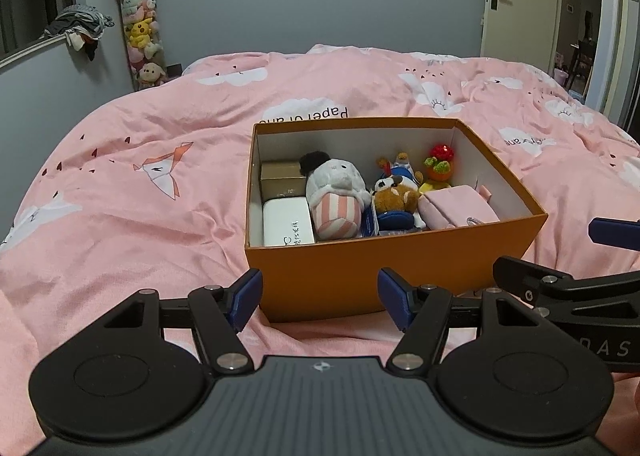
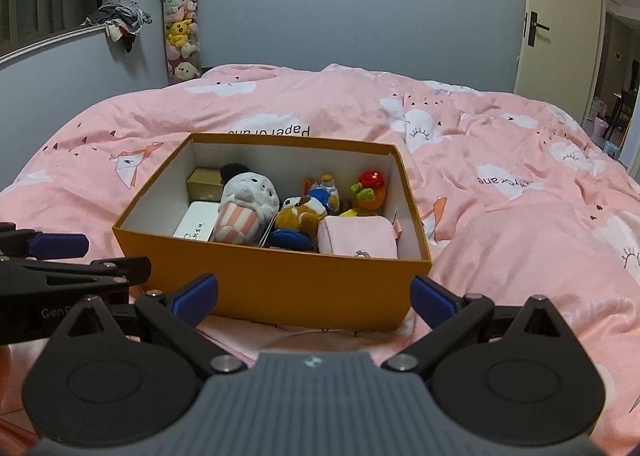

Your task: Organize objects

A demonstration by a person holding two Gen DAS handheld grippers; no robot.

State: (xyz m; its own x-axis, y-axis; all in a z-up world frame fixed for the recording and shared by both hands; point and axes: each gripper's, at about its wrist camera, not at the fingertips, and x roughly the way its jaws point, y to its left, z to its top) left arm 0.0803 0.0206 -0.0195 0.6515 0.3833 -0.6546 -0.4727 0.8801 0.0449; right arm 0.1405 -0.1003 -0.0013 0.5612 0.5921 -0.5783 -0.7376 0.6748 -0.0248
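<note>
The orange box (image 1: 384,276) sits on the pink duvet (image 1: 132,215), packed with plush toys (image 1: 336,195), a white case (image 1: 286,225) and a pink pouch (image 1: 460,207); left gripper (image 1: 320,302) and right gripper (image 2: 314,298) hover at its near wall, both spread wide, holding nothing; approach from above, select one item, close squarely, avoid the rim.

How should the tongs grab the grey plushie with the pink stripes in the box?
Probably by its rounded grey head, coming straight down from above. The orange box walls and the neighbours, a white case and a brown plush, block its sides, while its head sticks up highest and looks soft enough to pinch. Both tongs, left and right, are open.
</note>
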